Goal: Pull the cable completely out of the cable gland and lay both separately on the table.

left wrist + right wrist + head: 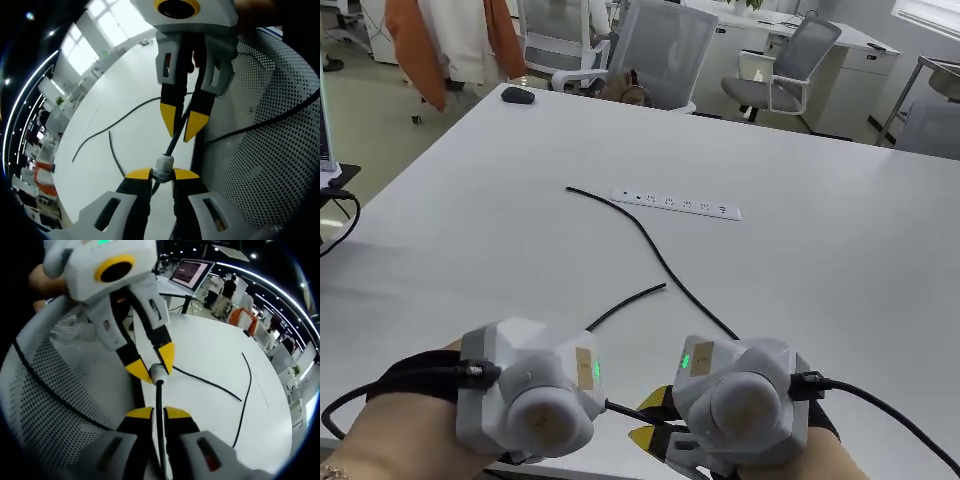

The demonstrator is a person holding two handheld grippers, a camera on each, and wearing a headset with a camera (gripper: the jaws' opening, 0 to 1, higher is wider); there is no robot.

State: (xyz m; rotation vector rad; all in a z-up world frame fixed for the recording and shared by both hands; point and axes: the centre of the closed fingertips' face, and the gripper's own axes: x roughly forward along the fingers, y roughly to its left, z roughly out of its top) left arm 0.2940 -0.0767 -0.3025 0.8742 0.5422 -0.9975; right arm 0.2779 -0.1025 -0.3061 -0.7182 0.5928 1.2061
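A small pale cable gland (162,167) sits between the yellow tips of my left gripper (161,174), which is shut on it. A black cable (177,136) runs out of the gland into my right gripper (159,412), shut on the cable (159,395) a short way from the gland (157,372). In the head view both grippers face each other at the table's near edge, left gripper (598,403) and right gripper (652,420), with a short stretch of cable between them. The rest of the cable (655,255) trails across the white table (840,270), and one loose end (630,302) lies near the left gripper.
A white power strip (677,205) lies mid-table beyond the cable. A dark mouse (517,95) rests at the far left edge, with office chairs (660,45) behind. A mesh chair (270,150) is close beneath the grippers. A laptop (192,272) stands on a side desk.
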